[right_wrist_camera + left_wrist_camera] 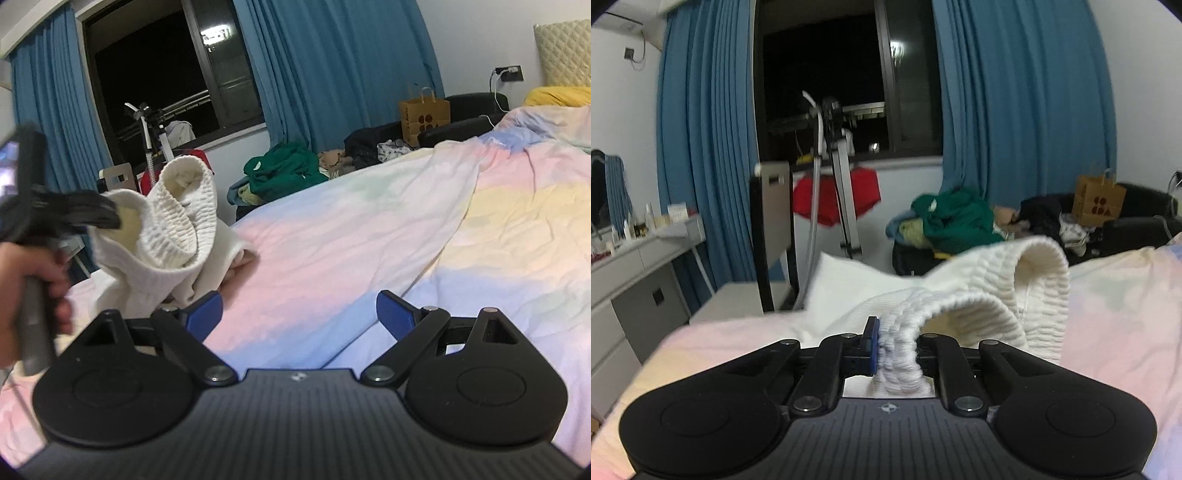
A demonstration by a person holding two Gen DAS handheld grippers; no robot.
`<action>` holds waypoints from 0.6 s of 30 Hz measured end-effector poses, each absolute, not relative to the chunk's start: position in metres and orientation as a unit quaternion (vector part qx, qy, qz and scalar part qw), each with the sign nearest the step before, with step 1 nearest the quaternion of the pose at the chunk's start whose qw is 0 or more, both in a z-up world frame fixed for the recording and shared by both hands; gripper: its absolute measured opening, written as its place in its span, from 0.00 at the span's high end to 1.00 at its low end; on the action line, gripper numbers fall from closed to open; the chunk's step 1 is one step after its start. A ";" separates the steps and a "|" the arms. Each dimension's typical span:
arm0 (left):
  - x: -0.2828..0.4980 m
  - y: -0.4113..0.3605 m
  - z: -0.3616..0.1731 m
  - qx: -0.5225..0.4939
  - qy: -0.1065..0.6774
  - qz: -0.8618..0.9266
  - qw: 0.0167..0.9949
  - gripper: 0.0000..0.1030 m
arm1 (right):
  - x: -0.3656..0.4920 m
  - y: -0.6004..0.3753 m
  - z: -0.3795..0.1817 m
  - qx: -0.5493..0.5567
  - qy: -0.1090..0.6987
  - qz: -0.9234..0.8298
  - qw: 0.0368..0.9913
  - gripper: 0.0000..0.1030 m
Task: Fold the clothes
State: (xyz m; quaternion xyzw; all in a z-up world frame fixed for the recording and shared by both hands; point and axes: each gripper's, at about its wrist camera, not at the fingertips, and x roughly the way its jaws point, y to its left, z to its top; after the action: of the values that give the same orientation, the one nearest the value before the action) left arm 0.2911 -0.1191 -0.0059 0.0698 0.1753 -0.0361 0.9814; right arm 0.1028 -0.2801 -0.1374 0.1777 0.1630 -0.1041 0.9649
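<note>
Left tool [895, 350]: pads pressed together on a bunched fold of the white ribbed garment [997, 295], pinching it near the elastic waistband. Pointing slightly downward, toward the far window [820, 74]. In the right wrist view, same left tool [110, 216] at far left, blurred, gripped by a bare hand [33, 291] around its grey handle; hand cut off by the left edge.

Right tool [299, 314]: blue pads spread wide, nothing between them. Tilted slightly down, over the pastel bedsheet [351, 240]. Left blue pad just beside the garment's lower edge; contact unclear.

Garment: lifted at the pinched end, rest draping down onto the bed near its left edge. Ribbed waistband loops up and over in an arch, opening facing right and toward the camera in the left wrist view. Long axis roughly from the pinch point, up and away to the right. Type of clothing hard to tell; lower part hidden behind the tool bodies in both views.

Background: blue curtains [705, 147] either side of the dark window, green clothes pile [953, 218], brown paper bag [1099, 201] on a black seat, red cloth [834, 195] on a stand. Near edges of both views blocked by tool housings; left side of the right wrist view motion-blurred.
</note>
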 end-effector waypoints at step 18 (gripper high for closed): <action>0.136 0.128 -0.009 -0.009 0.224 0.030 0.974 0.91 | 0.075 -0.226 -0.124 0.104 0.177 0.024 0.978 0.11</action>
State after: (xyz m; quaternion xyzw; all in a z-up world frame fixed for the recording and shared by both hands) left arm 0.1358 0.1282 -0.0086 -0.0092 0.2242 0.0300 0.9740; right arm 0.0748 -0.2262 -0.1238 0.1041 0.1767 0.0241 0.9784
